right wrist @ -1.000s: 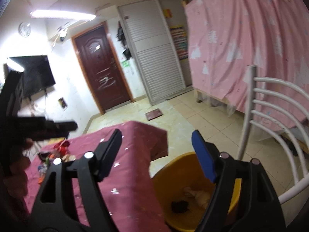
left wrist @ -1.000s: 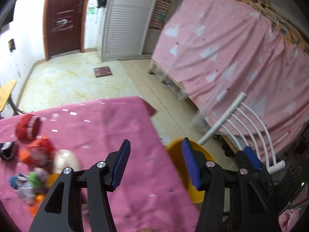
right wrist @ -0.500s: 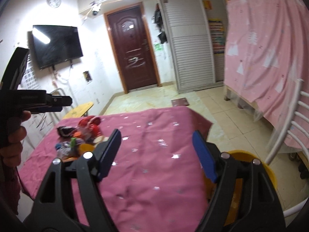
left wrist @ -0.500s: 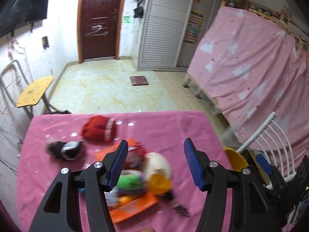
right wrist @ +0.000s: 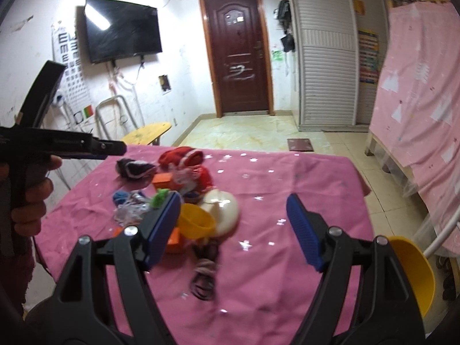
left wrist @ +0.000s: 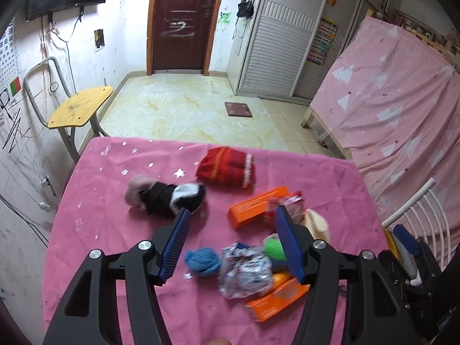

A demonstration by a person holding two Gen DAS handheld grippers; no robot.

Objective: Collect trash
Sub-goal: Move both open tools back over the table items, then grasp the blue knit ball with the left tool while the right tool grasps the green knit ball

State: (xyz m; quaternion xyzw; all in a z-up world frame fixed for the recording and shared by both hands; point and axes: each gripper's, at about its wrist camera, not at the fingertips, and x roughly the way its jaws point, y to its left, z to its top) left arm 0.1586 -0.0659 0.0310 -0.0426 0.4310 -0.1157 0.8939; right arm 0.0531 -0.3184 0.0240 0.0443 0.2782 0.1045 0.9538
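Note:
A pile of trash lies on the pink-clothed table [left wrist: 115, 189]. My left gripper [left wrist: 233, 244] hovers open over the pile, nothing between its pads. Under it lie a blue yarn ball [left wrist: 202, 261], a crumpled wrapper [left wrist: 244, 271], a green ball [left wrist: 273, 248] and two orange boxes [left wrist: 254, 205]. My right gripper [right wrist: 233, 227] is open and empty above the table [right wrist: 287, 178], with a yellow cup [right wrist: 195, 224] and a cream shell-like piece [right wrist: 225, 208] beside its left finger. A dark cord bundle [right wrist: 204, 273] lies below it. The yellow bin [right wrist: 411, 270] sits off the table's right edge.
A red knitted hat [left wrist: 227, 166] and a black-and-white sock [left wrist: 169, 198] lie toward the far side. A hand [right wrist: 28, 201] holds the left gripper [right wrist: 115, 147] at the left. A white chair [left wrist: 417, 210], a pink-draped bed [left wrist: 388, 100] and a yellow stool [left wrist: 80, 109] surround the table.
Both views have swung from the yellow bin and white chair back over the table to the trash pile. The left jaws stand a little wider than before.

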